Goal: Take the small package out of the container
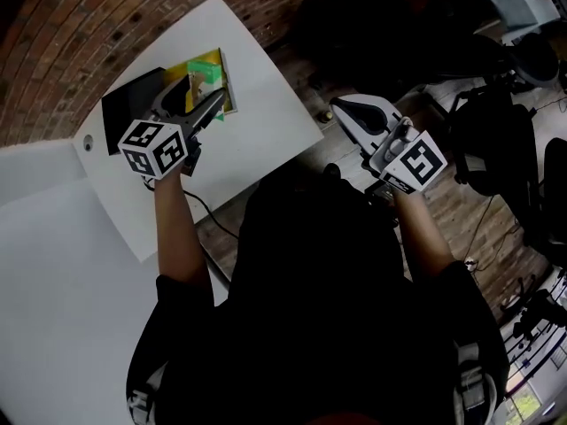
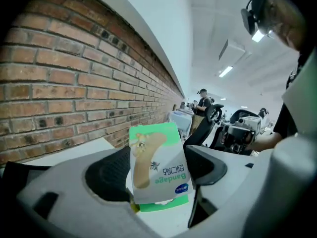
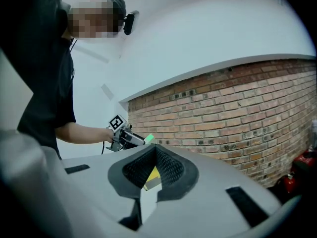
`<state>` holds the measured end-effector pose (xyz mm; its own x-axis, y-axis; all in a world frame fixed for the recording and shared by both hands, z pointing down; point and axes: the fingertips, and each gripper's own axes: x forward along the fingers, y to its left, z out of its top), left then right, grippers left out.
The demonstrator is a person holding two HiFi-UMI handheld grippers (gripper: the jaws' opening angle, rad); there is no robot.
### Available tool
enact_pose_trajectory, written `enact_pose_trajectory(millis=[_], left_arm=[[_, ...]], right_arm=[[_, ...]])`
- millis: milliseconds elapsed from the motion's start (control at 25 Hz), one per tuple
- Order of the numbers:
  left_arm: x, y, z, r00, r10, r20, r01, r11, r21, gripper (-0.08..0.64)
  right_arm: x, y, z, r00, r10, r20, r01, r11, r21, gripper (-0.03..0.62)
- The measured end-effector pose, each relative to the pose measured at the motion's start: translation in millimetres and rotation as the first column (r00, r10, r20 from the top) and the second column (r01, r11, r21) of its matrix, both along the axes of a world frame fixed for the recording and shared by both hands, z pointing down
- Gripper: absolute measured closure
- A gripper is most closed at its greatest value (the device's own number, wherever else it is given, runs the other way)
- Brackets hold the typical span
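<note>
My left gripper (image 1: 205, 96) is shut on a small green and white bandage package (image 2: 158, 167), which stands upright between the jaws. In the head view the package (image 1: 196, 81) hangs just over a yellow open container (image 1: 218, 64) at the far side of the white table (image 1: 266, 140). My right gripper (image 1: 342, 109) hovers off the table's right edge with its jaw tips touching and nothing held. In the right gripper view the left gripper (image 3: 124, 138) with the green package shows in the distance, and a yellow box (image 3: 152, 175) shows through the gap below the tips.
A flat black tray or lid (image 1: 133, 104) lies left of the yellow container. A brick wall (image 2: 54, 88) runs behind the table. Black chairs and equipment (image 1: 496, 140) crowd the floor at the right. A second white tabletop (image 1: 62, 308) lies at the near left.
</note>
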<state>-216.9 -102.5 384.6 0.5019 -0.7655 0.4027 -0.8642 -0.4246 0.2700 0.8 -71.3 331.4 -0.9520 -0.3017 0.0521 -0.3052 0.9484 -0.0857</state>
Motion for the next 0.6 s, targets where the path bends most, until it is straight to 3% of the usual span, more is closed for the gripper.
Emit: enact_pose_trajectory(millis=[360, 600], left_arm=[[46.9, 37.9, -57.8, 0.974, 0.008, -0.228, 0.035, 0.982, 0.185, 0.199], [69.1, 66.8, -78.5, 0.919, 0.035, -0.393, 0.083, 0.956, 0.28, 0.199]], right_arm=[[56.5, 3.1, -24.2, 1.0, -0.001, 0.021, 0.0, 0.998, 0.064, 0.586], [86.7, 6.2, -22.8, 1.0, -0.004, 0.03, 0.002, 0.998, 0.068, 0.586]])
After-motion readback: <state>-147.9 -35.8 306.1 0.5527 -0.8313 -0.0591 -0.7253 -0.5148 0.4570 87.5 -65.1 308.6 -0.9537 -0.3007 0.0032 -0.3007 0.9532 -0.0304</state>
